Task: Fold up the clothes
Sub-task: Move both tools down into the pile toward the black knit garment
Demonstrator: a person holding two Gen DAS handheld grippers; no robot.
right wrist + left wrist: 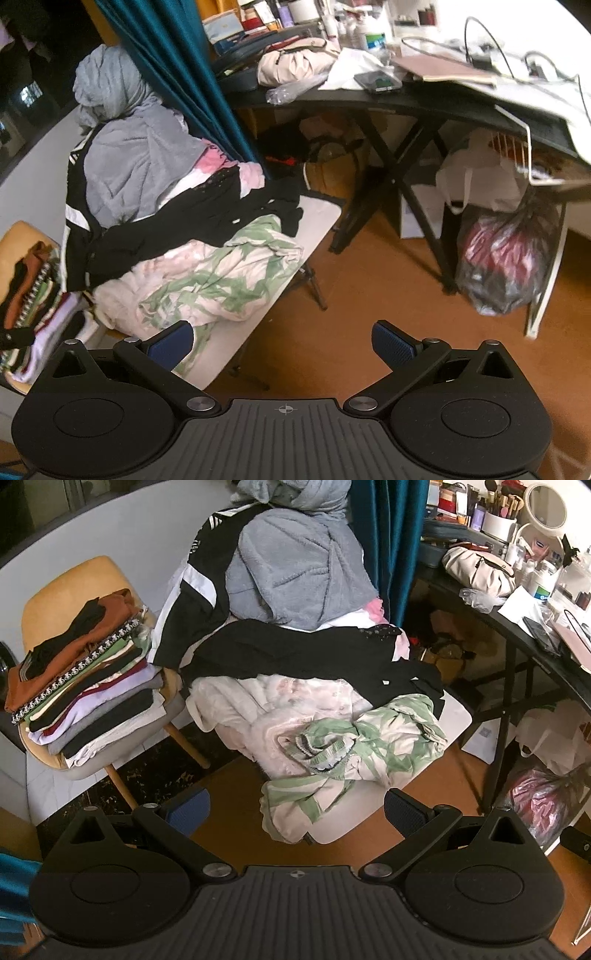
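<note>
Blue-padded and spread wide with nothing between the jaws, the left gripper (295,808) hangs just short of the near edge of a small pale table (458,720), and the right gripper (282,341) hovers equally empty off the table's near right corner, over the orange floor (354,332).

Nearest the fingers, a green-and-white printed garment (354,753) lies crumpled at the near edge, one end drooping over it. Behind it lie a pale pink piece (255,705), a black garment (303,653) across the middle and a grey fleece (295,572) heaped at the far edge.

On a tan chair (55,594) off the table's left side, a stack of folded clothes (85,686) sits squared, a rust top uppermost.

With folded items to one side and a loose heap on the table, the printed garment looks the likeliest next piece. Doing it well would mean pinching two separate hem or shoulder points, not a bunched wad, and lifting it clear of the pink piece beneath so the two do not drag together.
</note>
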